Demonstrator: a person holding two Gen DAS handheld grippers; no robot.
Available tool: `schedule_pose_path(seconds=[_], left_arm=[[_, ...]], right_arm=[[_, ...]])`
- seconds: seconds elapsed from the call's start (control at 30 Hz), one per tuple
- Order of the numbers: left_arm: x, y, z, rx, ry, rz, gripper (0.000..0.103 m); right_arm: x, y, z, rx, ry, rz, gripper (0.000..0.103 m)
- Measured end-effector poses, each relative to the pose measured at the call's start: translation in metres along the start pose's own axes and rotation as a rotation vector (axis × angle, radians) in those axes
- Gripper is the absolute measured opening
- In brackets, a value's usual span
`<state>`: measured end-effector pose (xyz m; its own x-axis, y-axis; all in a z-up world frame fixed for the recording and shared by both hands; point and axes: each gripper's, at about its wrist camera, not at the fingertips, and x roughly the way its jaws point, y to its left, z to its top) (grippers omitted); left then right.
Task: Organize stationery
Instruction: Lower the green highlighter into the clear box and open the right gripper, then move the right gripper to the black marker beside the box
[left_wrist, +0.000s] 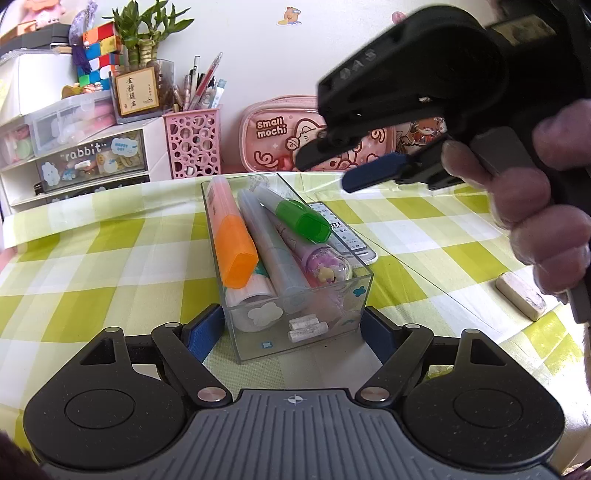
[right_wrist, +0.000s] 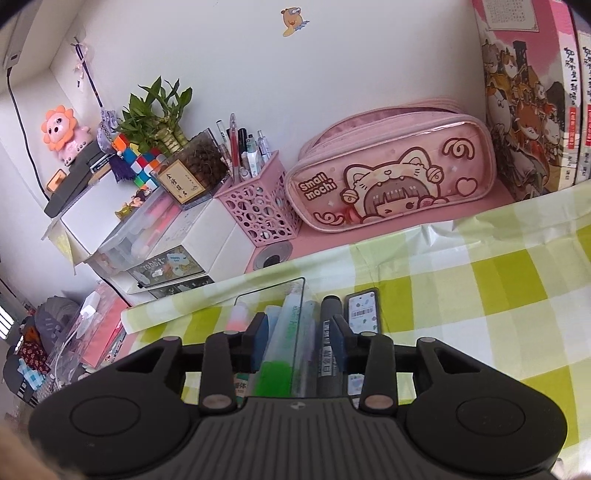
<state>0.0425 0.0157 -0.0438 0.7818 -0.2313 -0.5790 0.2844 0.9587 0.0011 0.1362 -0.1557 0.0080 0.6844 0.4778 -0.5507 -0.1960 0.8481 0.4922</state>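
A clear plastic box (left_wrist: 295, 314) stands on the green checked cloth, holding an orange highlighter (left_wrist: 231, 236), a green-capped marker (left_wrist: 301, 218), a grey marker (left_wrist: 273, 254) and a purple charm pen (left_wrist: 325, 264). My left gripper (left_wrist: 293, 332) is open, its blue pads either side of the box's near end, close to its walls. My right gripper (left_wrist: 332, 166) hovers above the box's far end, open and empty. In the right wrist view it (right_wrist: 301, 332) looks down on the box's pens (right_wrist: 288, 332) between its fingers.
A white eraser (left_wrist: 521, 295) lies on the cloth at the right. A flat labelled item (left_wrist: 347, 236) lies beside the box. At the back stand a pink pen holder (left_wrist: 194, 142), a pink pencil case (right_wrist: 391, 184), drawer units (left_wrist: 85, 162) and books (right_wrist: 532, 103).
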Motion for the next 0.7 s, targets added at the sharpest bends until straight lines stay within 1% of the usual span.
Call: schedule_pose_path(seconds=[0.2, 0.43, 0.7], left_arm=[[0.000, 0.000, 0.000, 0.000, -0.001, 0.001, 0.079], [0.000, -0.001, -0.001, -0.010, -0.009, 0.007, 0.077], [-0.007, 0.000, -0.001, -0.011, 0.001, 0.075, 0.073]], right_arm=[[-0.011, -0.017, -0.011, -0.017, 0.000, -0.055, 0.048], [-0.023, -0.028, -0.029, -0.063, 0.007, -0.091, 0.063], [-0.019, -0.022, -0.042, -0.143, 0.014, -0.091, 0.064]])
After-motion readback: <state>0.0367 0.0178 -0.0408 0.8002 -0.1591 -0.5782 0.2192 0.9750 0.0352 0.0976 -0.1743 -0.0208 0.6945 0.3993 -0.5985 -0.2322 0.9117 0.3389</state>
